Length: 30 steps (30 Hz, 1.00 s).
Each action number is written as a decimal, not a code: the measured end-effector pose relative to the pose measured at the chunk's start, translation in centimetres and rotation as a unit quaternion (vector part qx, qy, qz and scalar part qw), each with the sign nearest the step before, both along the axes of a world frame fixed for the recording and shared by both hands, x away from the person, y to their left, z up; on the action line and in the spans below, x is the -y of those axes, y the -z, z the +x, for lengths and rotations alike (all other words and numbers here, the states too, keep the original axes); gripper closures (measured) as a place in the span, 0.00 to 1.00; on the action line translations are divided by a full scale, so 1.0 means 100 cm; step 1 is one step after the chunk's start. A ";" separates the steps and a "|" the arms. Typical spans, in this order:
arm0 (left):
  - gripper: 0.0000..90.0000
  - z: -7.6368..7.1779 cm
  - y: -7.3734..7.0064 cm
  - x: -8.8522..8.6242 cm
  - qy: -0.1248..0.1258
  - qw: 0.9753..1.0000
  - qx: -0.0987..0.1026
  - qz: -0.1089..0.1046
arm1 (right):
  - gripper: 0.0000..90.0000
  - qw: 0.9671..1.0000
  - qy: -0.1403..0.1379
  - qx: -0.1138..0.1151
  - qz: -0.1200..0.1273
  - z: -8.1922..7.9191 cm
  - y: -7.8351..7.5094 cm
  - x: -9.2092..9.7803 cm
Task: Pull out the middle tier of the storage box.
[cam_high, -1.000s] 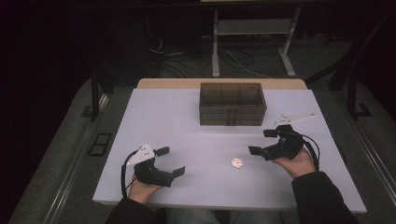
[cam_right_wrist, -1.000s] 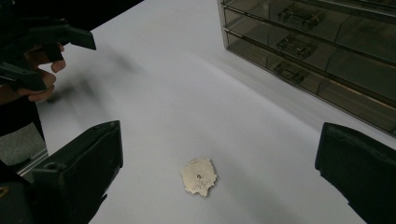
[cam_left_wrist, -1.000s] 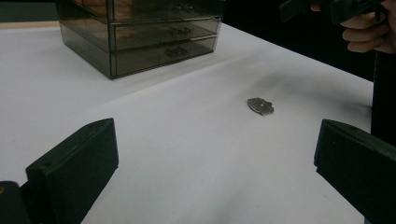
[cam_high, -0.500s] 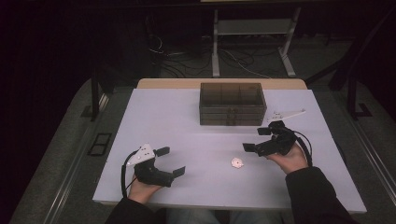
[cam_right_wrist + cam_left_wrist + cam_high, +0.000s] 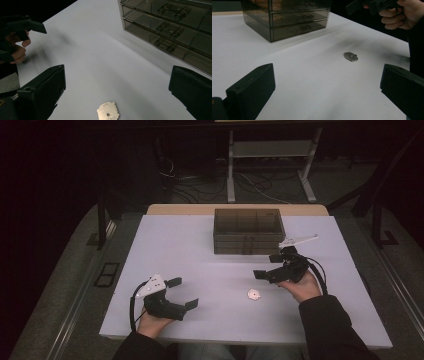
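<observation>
A small flat silvery disc (image 5: 254,294) lies on the white table (image 5: 190,245), right of centre. My right gripper (image 5: 268,266) hovers open just beyond and right of it, nothing between its jaws. In the right gripper view the disc (image 5: 108,113) sits low between the wide-apart jaws of that gripper (image 5: 120,85). My left gripper (image 5: 182,293) rests open near the front left edge. From the left gripper view its jaws (image 5: 328,82) frame the disc (image 5: 351,56) farther off. A smoky clear drawer box (image 5: 248,231) stands at the back centre, its drawers shut.
The drawer box (image 5: 172,25) has three stacked drawers with clear handles. Beyond the table a metal stand (image 5: 270,165) and loose cables (image 5: 250,182) lie on the dark floor. The person's right hand (image 5: 404,15) shows in the left gripper view.
My right gripper has moved left and a little away from the person, closer to the disc. The left gripper and the disc have stayed put.
</observation>
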<state>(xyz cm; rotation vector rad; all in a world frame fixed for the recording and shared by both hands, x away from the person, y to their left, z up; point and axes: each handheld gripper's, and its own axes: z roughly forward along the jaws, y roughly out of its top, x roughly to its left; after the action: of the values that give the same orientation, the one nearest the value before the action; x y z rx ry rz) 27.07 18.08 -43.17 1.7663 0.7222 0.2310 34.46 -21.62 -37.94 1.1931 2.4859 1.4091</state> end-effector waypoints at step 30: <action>0.00 0.000 -0.001 0.000 0.004 1.000 0.002 -0.003 | 0.01 0.985 0.064 -0.096 0.127 0.042 0.030 -0.005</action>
<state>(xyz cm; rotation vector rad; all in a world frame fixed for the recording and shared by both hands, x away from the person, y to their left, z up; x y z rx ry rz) 27.09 18.03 -43.11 1.7613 0.7134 0.2265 38.69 -21.10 -40.98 1.5753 2.3443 1.6887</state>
